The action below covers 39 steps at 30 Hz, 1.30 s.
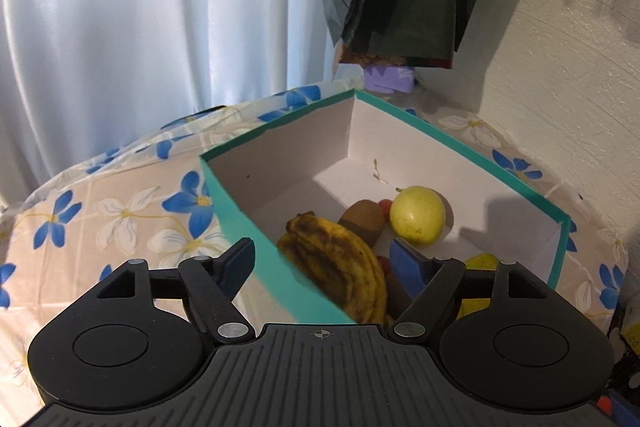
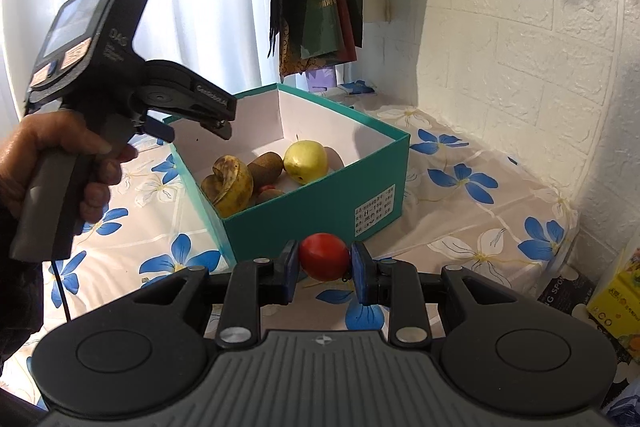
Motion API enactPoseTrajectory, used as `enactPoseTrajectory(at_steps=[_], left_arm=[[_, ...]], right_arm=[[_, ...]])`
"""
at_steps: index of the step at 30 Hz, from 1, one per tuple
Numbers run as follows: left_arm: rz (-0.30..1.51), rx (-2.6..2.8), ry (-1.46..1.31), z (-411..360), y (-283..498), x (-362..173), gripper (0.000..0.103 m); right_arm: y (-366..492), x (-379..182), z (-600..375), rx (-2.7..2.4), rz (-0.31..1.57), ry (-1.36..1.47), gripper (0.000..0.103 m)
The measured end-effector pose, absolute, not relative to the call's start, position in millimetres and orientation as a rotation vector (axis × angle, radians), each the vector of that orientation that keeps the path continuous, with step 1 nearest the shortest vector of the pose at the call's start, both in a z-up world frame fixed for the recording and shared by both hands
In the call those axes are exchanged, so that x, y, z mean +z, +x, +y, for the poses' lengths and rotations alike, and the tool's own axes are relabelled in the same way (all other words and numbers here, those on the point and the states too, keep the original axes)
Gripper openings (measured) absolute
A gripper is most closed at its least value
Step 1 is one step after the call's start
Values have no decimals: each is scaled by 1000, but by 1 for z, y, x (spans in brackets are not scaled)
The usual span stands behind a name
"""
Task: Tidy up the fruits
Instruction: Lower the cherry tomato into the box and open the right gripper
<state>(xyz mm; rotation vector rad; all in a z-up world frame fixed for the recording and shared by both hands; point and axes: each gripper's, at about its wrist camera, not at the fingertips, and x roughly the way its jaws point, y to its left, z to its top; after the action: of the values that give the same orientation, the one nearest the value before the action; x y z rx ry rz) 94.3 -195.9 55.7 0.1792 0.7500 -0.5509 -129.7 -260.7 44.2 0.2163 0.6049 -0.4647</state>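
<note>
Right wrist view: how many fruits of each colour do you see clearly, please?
Yellow: 2 (banana bunch, round fruit)
Brown: 2 (kiwis)
Red: 2 (red fruit in right tongs, small red fruit in box)
Total: 6 seen clearly; more may be hidden.

In the left wrist view, the teal box's (image 1: 256, 227) near wall and the left claw's (image 1: 320, 263) body at the bottom of the frame cover the lower part of the browned banana (image 1: 340, 259), and a yellow fruit (image 1: 482, 261) at lower right shows only as a sliver behind the claw's linkage. A small red fruit (image 1: 385, 205) peeks between the kiwi (image 1: 362, 221) and the yellow apple (image 1: 418, 213), too little of it showing to name. In the right wrist view, the box label (image 2: 374, 211) is too small to read, and the packages (image 2: 612, 295) at the right edge are cut off.
</note>
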Motion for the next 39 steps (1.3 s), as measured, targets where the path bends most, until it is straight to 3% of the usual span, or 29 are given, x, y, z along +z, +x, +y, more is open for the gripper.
enactPoseTrajectory(at_steps=[2,16,26,39], left_arm=[[739,-536,178,-181,85,60,97],[782,-449,225,-128,63,50,100],[825,-393,237,-108,67,41,100],[842,-388,234,-105,72,39,100]], right_arm=[[-129,46,-263,-470,601,213,27],[-70,57,-277,-408,575,131,27],[-1,28,-286,-351,657,106,27],[18,6,-289,-353,717,94,27]])
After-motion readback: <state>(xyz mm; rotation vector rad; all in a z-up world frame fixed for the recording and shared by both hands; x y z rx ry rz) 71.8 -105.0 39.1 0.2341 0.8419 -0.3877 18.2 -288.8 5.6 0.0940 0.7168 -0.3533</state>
